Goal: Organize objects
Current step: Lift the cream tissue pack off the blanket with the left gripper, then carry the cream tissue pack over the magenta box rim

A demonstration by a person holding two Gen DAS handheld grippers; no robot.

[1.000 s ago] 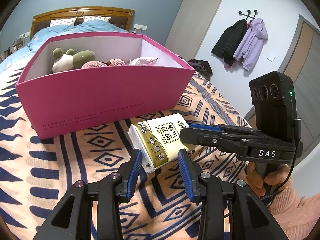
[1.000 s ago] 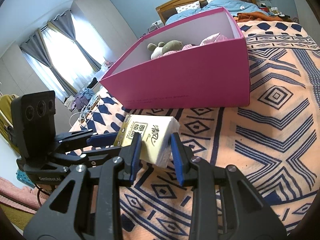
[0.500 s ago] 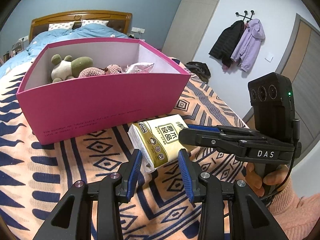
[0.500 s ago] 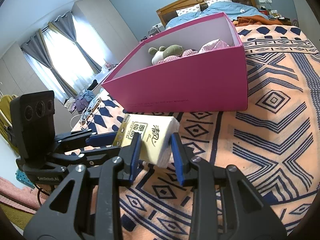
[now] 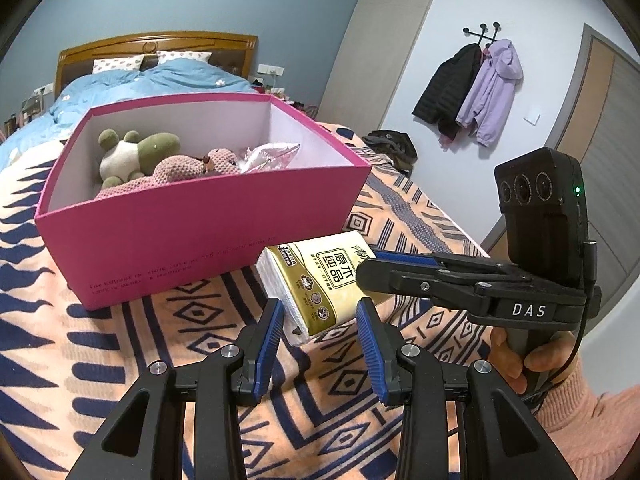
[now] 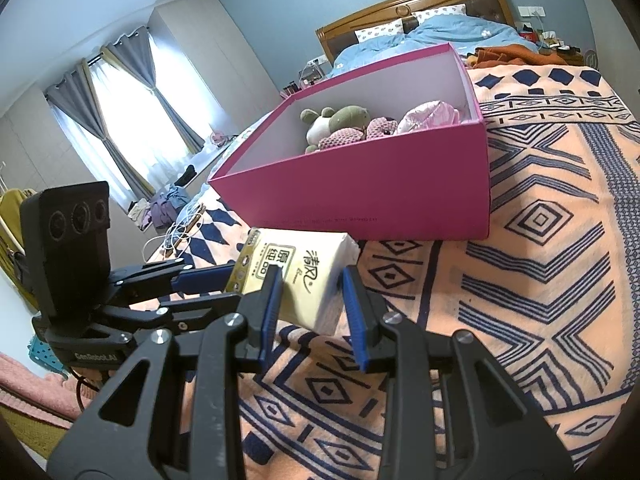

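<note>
A yellow-and-white tissue pack hangs just above the patterned blanket, in front of the pink box. My left gripper is shut on its near end, blue pads pressed on both sides. My right gripper is shut on the opposite end. Each gripper shows in the other's view: the right one reaches in from the right, the left one from the left. Inside the box lie a green-and-white plush frog, a pink knitted toy and a shiny pink packet.
The orange-and-navy blanket covers the bed around the box. A blue duvet and wooden headboard lie beyond. Coats hang on the right wall; a dark bag sits at the bed's edge. A person's hand grips the right handle.
The pink box now sits lower in both views and more of its inside shows. Both grippers keep the same hold on the tissue pack.
</note>
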